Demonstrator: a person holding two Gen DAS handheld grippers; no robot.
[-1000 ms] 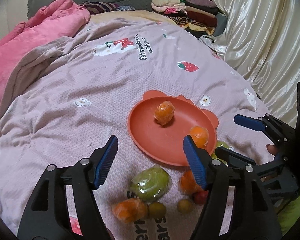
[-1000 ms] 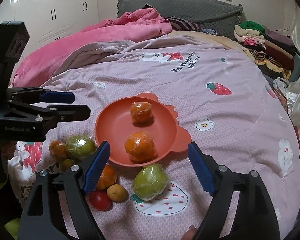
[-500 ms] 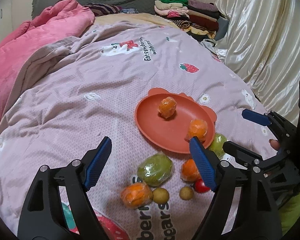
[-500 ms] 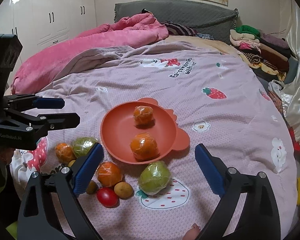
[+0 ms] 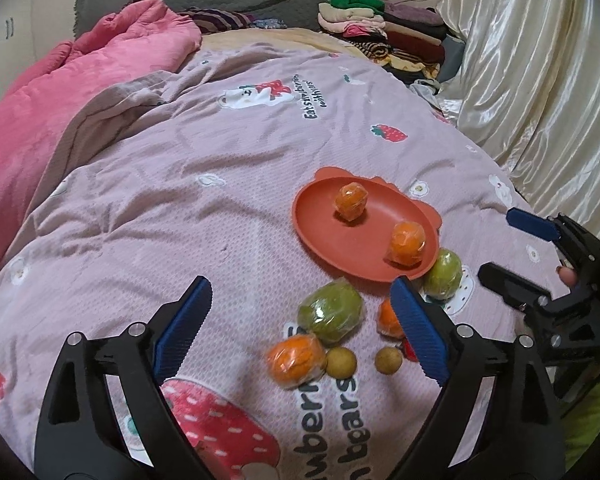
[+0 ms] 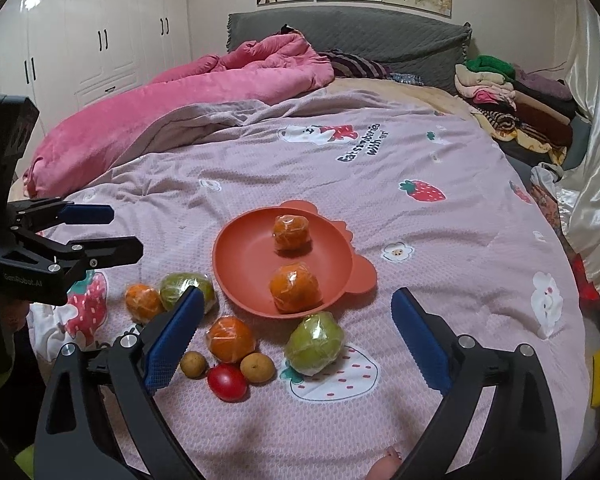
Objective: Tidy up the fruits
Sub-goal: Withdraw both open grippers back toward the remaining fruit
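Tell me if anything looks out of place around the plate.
Only two wrapped oranges sit on the orange plate. The other fruit lies loose on the bedspread beside it, including a red tomato. Nothing looks spilled or damaged.

Two wrapped oranges point(image 6: 291, 232) sit on the plate point(image 6: 240, 264); other fruits point(image 6: 230, 338) lie beside it.

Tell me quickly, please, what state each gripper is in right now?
Left gripper: open, holding nothing.
Right gripper: open, holding nothing.
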